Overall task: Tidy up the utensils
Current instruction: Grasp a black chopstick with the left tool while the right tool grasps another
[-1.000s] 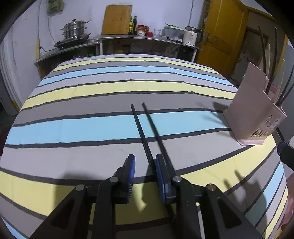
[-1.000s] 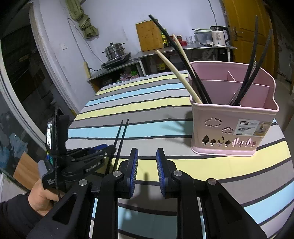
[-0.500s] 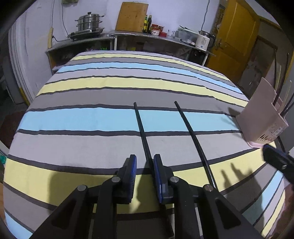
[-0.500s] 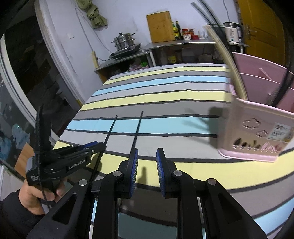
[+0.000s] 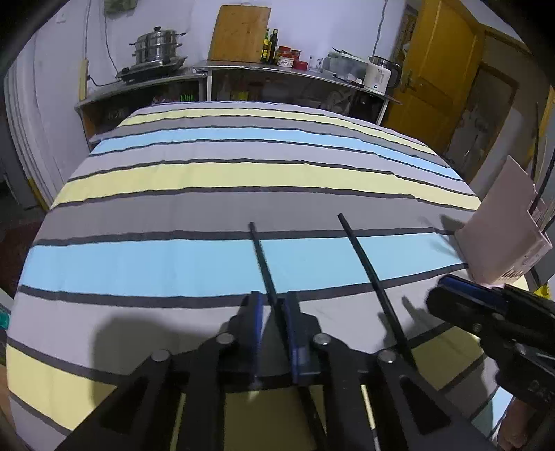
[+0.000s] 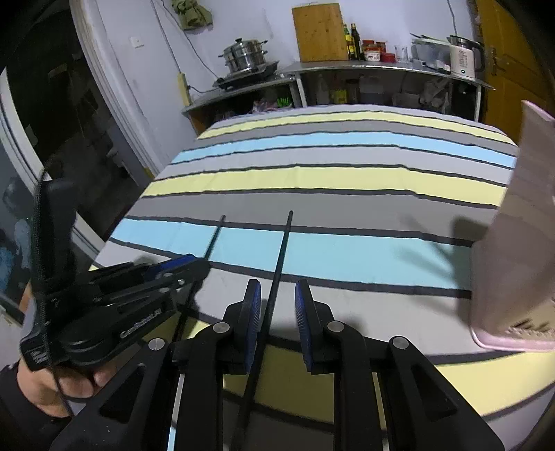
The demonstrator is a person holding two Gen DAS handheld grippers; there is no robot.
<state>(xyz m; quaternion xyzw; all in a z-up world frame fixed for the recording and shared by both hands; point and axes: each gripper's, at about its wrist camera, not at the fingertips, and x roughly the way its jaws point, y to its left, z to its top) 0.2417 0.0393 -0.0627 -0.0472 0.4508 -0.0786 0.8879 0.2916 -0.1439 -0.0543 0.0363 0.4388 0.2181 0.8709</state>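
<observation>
Left wrist view: left gripper [image 5: 272,317] jaws narrow, just been closing, one black chopstick [image 5: 263,263] running up between them; the blue pads look pressed on it, so gripped; its far tip reaches the dark line above the blue stripe of the striped cloth [image 5: 242,173] covering the surface; second black chopstick [image 5: 371,277] lies loose on the cloth just to the right, roughly parallel, tip fanned a bit away; right gripper [image 5: 447,298] comes in from the right edge, near the lower part of that second stick; pink utensil basket [image 5: 499,236] stands at the right edge of the surface, dark sticks poking out of its top.

Right wrist view: right gripper [image 6: 275,305] jaws stand apart with the second chopstick [image 6: 281,256] passing between them; gaps visible on both sides, pads not pressing, nothing held; left gripper [image 6: 194,265] at the left with the other chopstick [image 6: 213,239] sticking out of its tip; a hand [image 6: 66,385] holds that tool low at the left edge; basket [image 6: 513,260] blurred at the right, well apart from both sticks; kitchen counter [image 6: 364,66] with steamer pot [image 6: 244,53] and cutting board [image 6: 321,33] beyond the far edge.
</observation>
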